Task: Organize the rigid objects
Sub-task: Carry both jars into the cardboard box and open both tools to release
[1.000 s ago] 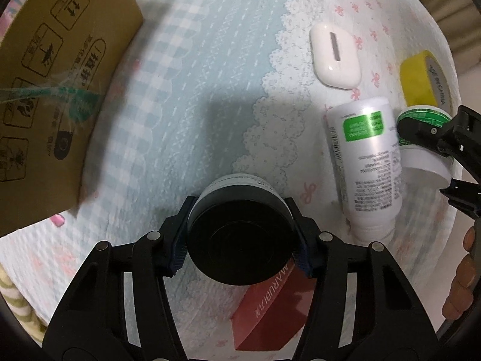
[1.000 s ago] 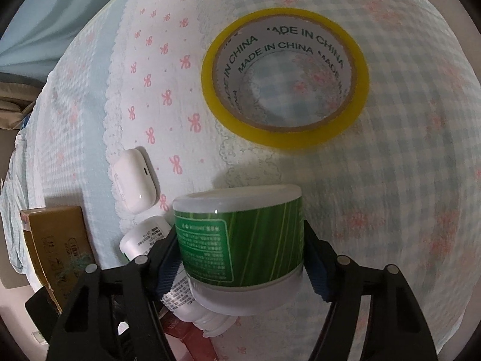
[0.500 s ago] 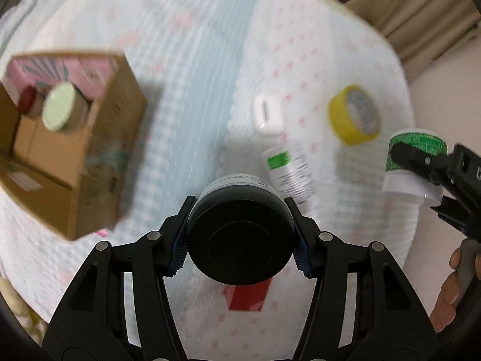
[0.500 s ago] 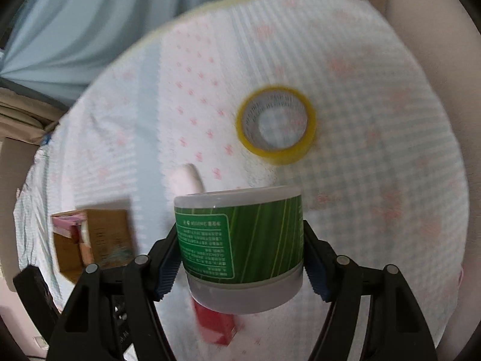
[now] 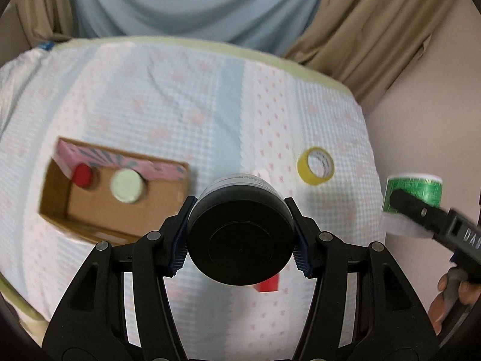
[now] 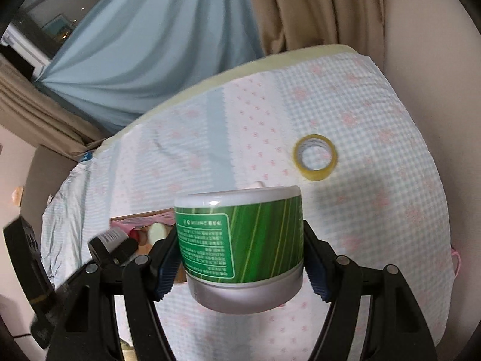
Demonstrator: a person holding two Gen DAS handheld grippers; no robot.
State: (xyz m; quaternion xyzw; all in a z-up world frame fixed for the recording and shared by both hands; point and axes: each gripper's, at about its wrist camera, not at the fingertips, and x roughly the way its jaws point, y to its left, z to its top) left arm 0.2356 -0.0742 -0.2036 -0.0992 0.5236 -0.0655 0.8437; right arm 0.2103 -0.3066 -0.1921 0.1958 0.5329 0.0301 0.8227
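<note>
A black-lidded jar point(image 5: 240, 234) is pinched by the left claw point(image 5: 240, 240), a green-labelled tub point(image 6: 240, 240) by the right claw point(image 6: 240, 258) — both above the bed point(image 5: 180, 105); a cardboard box point(image 5: 120, 207) and yellow tape roll point(image 5: 315, 166) lie below.

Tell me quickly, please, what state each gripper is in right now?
Left gripper: closed on the black-lidded jar, held above the bed.
Right gripper: closed on the green-labelled jar, also held in the air.

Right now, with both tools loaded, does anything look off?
Nothing spilled or damaged. The left tool grips the black-lidded jar on its side, lid toward the camera; the right tool holds the green-labelled jar upside down, its label text inverted. Yellow tape roll lies outside the cardboard box.
</note>
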